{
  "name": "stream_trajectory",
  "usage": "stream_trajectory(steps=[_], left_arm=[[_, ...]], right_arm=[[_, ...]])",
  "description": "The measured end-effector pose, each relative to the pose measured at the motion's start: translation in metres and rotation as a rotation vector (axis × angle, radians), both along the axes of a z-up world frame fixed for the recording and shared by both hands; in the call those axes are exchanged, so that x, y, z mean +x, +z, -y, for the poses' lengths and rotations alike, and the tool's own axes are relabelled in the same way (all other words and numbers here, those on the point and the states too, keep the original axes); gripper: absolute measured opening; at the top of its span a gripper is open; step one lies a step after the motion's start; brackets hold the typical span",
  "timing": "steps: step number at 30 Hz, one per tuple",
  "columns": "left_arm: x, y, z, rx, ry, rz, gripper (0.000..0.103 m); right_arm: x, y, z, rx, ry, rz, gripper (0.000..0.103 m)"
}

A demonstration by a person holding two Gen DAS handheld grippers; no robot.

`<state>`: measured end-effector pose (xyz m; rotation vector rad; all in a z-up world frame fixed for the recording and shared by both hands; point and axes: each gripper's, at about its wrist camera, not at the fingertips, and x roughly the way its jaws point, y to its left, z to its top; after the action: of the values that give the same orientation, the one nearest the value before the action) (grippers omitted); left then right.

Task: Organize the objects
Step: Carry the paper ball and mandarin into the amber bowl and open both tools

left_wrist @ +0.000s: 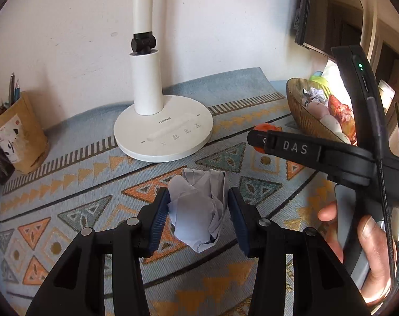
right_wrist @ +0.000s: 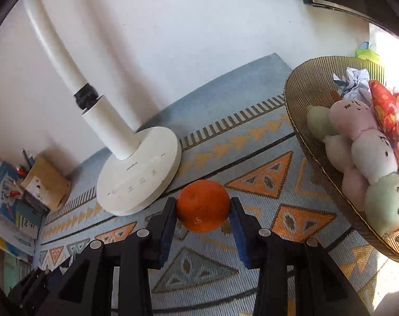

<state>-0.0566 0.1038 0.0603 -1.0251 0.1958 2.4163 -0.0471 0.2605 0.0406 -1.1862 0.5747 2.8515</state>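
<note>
A crumpled ball of pale paper (left_wrist: 196, 210) lies on the patterned blue cloth (left_wrist: 94, 184), and my left gripper (left_wrist: 198, 197) is shut on it, blue pads against both sides. In the right wrist view an orange (right_wrist: 202, 205) sits between the pads of my right gripper (right_wrist: 203, 206), which is shut on it just off the cloth. The left wrist view also shows one of the right gripper's fingers (left_wrist: 291, 148) at the right, a sliver of the orange (left_wrist: 262, 127) behind it, and a hand (left_wrist: 370, 237) on its handle.
A white desk lamp (left_wrist: 163, 134) stands behind both grippers against the wall. At the right is a ribbed brown bowl (right_wrist: 304, 92) holding plush toys (right_wrist: 362, 142), a paper ball (right_wrist: 354, 81) and a red packet (right_wrist: 388, 113). A brown pen holder (left_wrist: 18, 134) stands far left, books (right_wrist: 4, 192) beside it.
</note>
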Motion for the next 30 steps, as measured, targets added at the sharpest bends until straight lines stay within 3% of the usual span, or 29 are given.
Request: stream_trajectory(steps=[3,6,9,11,15,18,19,21,23,27,30], left_arm=[[0.03,0.009,0.022,0.05,0.034,0.007,0.043],[0.062,0.008,0.038,0.078,0.08,0.032,0.043],[0.087,-0.001,0.05,0.103,0.135,0.038,0.043],[0.097,-0.011,0.056,0.138,0.171,0.055,0.043],[0.108,-0.02,0.058,0.132,0.236,0.02,0.043],[0.121,-0.014,0.061,0.124,0.242,-0.073,0.044],[0.121,-0.015,0.059,0.11,0.242,-0.066,0.044],[0.12,-0.016,0.056,0.09,0.247,-0.07,0.044],[0.121,-0.015,0.054,0.079,0.249,-0.089,0.045],[0.123,-0.014,0.054,0.09,0.229,-0.093,0.047],[0.122,-0.015,0.058,0.104,0.239,-0.083,0.047]], right_arm=[[0.051,0.011,0.021,0.042,0.239,-0.022,0.039],[0.104,0.006,0.031,0.091,0.409,-0.044,0.039],[0.135,-0.006,0.039,0.231,0.476,-0.035,0.039],[0.147,-0.017,0.038,0.257,0.515,-0.01,0.039],[0.159,-0.03,0.028,0.28,0.525,0.03,0.039],[0.167,-0.037,0.017,0.228,0.507,0.061,0.043],[0.172,-0.036,0.014,0.219,0.495,0.049,0.044],[0.179,-0.036,0.012,0.228,0.446,0.033,0.067],[0.183,-0.037,0.013,0.255,0.41,0.024,0.073],[0.184,-0.033,0.021,0.259,0.41,0.029,0.073],[0.183,-0.029,0.035,0.348,0.407,0.008,0.073]])
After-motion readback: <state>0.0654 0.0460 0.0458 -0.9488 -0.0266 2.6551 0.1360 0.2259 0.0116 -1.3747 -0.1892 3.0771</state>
